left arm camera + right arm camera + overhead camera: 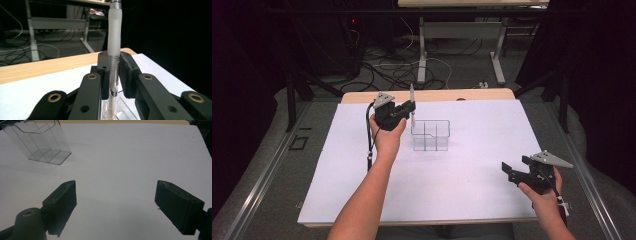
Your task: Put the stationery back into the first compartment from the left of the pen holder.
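My left gripper (410, 108) is shut on a clear pen (412, 102) with a frosted grip, held upright at the left back corner of a clear plastic organizer (431, 135). In the left gripper view the pen (114, 47) stands clamped between the jaws of the left gripper (114, 72), its lower end reaching down into the organizer (122, 106). My right gripper (508, 170) is open near the table's front right, with nothing between its jaws. The right gripper (116, 202) faces the white sheet, and the organizer (40, 141) stands far off at the upper left.
A white sheet (462, 165) covers most of the wooden table (437, 95). Beyond the far edge lie floor cables (387, 70) and the legs of another desk (422, 55). Metal rails (262, 175) run along both sides of the table.
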